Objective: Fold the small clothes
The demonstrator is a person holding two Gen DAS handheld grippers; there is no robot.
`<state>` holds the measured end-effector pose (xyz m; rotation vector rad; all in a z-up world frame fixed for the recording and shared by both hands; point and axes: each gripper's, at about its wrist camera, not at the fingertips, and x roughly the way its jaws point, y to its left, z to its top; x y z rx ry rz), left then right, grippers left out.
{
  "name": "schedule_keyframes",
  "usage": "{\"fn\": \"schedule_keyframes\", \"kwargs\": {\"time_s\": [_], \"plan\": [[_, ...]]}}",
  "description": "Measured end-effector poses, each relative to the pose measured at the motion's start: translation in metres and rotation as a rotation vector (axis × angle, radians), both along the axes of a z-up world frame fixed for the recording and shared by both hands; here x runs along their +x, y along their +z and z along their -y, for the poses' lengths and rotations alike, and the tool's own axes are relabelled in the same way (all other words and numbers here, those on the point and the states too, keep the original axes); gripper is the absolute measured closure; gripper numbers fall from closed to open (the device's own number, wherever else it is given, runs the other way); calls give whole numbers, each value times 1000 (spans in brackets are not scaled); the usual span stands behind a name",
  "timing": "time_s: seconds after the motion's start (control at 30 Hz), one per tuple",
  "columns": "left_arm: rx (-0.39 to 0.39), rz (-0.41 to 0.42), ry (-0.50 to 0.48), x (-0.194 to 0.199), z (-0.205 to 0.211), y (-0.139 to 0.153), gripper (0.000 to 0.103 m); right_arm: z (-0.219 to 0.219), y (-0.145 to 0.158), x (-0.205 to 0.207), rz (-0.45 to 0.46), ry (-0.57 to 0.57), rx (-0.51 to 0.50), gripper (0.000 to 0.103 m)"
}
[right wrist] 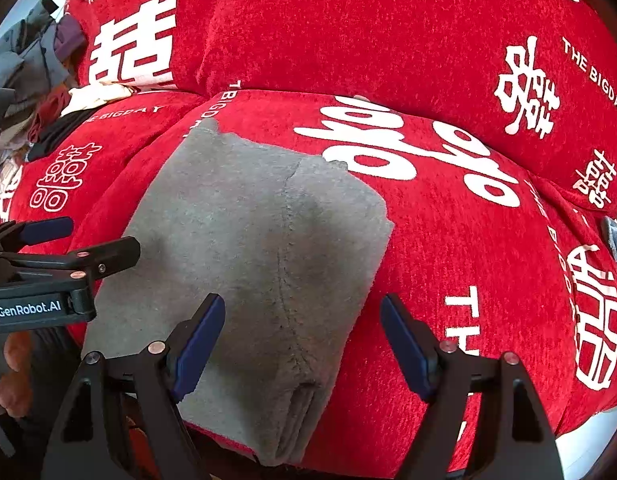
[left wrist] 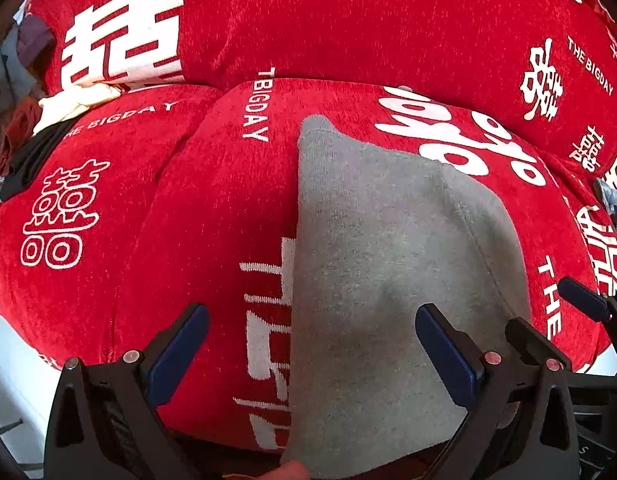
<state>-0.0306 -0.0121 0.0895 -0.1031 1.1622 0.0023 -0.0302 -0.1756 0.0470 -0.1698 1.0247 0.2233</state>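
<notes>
Nearest, the left hand-held gripper [left wrist: 312, 344] and the right hand-held gripper [right wrist: 302, 336] both hang with jaws spread wide, holding nothing, above the grey garment [right wrist: 248, 240]. It lies flat on the red cushion [right wrist: 448, 248] printed with white characters, apparently folded, a seam running down it. Beyond rises the red backrest [right wrist: 348, 32]; at far left sits a heap of clothes [left wrist: 24, 92].
</notes>
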Motion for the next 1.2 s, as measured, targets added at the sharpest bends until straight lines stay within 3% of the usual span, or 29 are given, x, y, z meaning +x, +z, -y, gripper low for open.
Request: {"fn": "schedule_keyframes", "kwargs": {"time_s": [1.2], "plan": [[-105,-21,13,-1,-25,-9,0,-25,9,-6,-8,24,-68,21]]}}
